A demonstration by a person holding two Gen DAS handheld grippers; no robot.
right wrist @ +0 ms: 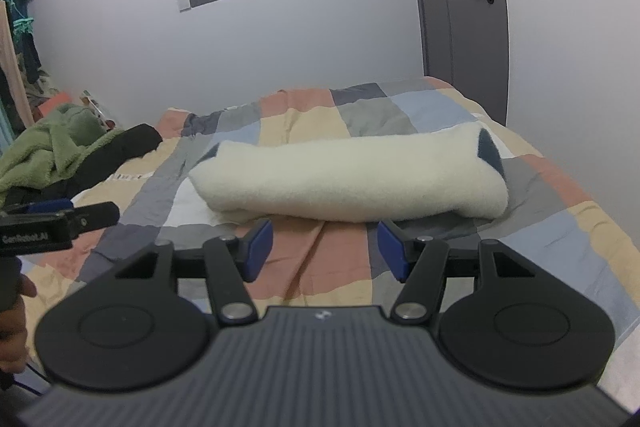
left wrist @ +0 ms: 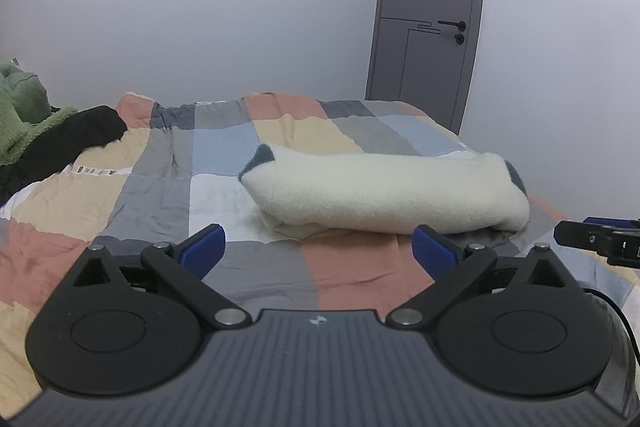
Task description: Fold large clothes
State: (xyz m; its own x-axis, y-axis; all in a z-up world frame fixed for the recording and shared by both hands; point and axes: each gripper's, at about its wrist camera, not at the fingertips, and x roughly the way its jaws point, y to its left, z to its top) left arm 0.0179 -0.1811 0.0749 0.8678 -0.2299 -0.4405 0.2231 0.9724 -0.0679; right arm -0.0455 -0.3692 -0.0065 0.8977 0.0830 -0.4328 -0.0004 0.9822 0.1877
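A cream fleece garment [left wrist: 384, 193] with dark blue-grey trim at both ends lies folded into a long thick bundle on the patchwork bed cover [left wrist: 160, 183]. My left gripper [left wrist: 318, 247] is open wide just in front of the bundle's near edge, with nothing between its blue pads. In the right wrist view the same cream garment [right wrist: 348, 177] lies crosswise, and my right gripper [right wrist: 325, 247] is open a short way before it, empty. The right gripper's tip [left wrist: 600, 237] shows at the left view's right edge. The left gripper's side [right wrist: 60, 221] shows at the right view's left edge.
A green fleece garment [right wrist: 52, 151] and a black garment [right wrist: 128, 143] are heaped at the bed's far left. A grey door [left wrist: 428, 15] stands in the wall behind the bed. A hand [right wrist: 16, 307] shows at the left edge of the right wrist view.
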